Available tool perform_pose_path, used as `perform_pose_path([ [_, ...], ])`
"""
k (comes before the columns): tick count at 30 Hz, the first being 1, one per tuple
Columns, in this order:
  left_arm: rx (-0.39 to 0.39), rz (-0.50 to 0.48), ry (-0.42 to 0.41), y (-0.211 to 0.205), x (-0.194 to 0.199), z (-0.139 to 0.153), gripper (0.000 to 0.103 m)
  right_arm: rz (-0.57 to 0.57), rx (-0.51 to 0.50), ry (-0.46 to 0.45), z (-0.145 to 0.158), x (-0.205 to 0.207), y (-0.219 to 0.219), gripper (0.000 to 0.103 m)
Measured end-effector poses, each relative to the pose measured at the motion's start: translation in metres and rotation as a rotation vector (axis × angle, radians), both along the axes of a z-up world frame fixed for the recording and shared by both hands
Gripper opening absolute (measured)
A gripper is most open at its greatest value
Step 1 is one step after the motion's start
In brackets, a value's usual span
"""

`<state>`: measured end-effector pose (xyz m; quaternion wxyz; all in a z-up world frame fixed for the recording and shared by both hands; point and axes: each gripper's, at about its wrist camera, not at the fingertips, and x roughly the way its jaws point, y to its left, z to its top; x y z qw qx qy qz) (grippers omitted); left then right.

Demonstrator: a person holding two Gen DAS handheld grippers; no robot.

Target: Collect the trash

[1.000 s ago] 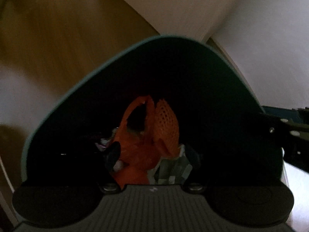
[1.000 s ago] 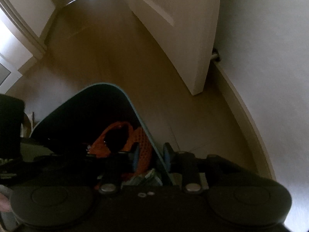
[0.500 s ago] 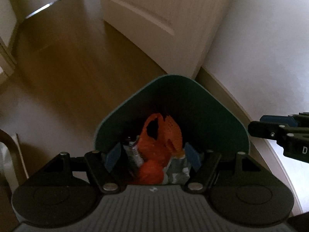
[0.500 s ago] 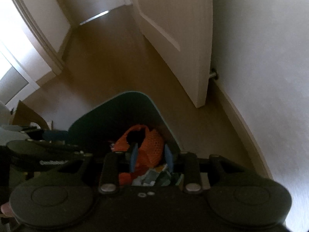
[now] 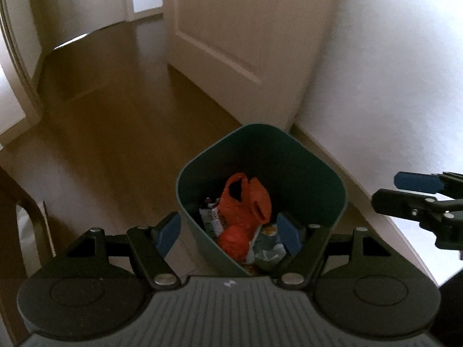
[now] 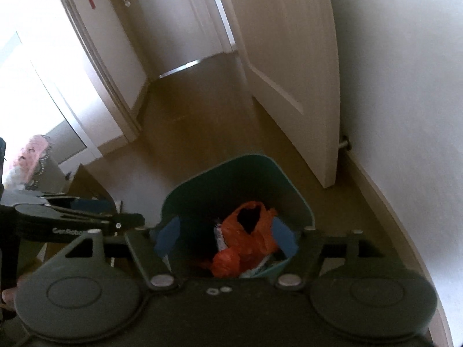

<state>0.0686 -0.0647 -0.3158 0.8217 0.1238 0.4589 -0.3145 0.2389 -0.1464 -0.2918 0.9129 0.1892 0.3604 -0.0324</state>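
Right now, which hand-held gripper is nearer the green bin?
Left, as far as I can tell. The left hand-held gripper hangs over the green bin, fingers open. The right hand-held gripper, jaws opening, hovers just beside.

Brown wood floor (image 5: 121,133) runs far into a hallway. Cream panelled door (image 5: 249,29) stands open against the white wall (image 5: 390,72) at right; doorstop (image 6: 345,144) behind it. Baseboard (image 5: 324,141) along wall.
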Motion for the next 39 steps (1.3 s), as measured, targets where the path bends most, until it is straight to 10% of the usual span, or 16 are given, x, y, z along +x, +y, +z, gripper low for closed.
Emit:
perform_pose_path([
  [8, -0.095, -0.026, -0.032, 0.017, -0.02, 0.009, 0.08, 0.013, -0.038, -0.08, -0.002, -0.019, 0.016, 0.103],
  [39, -0.134, 0.028, -0.099, 0.023, -0.052, 0.001, 0.094, -0.003, -0.08, -0.161, -0.013, -0.04, 0.015, 0.103],
])
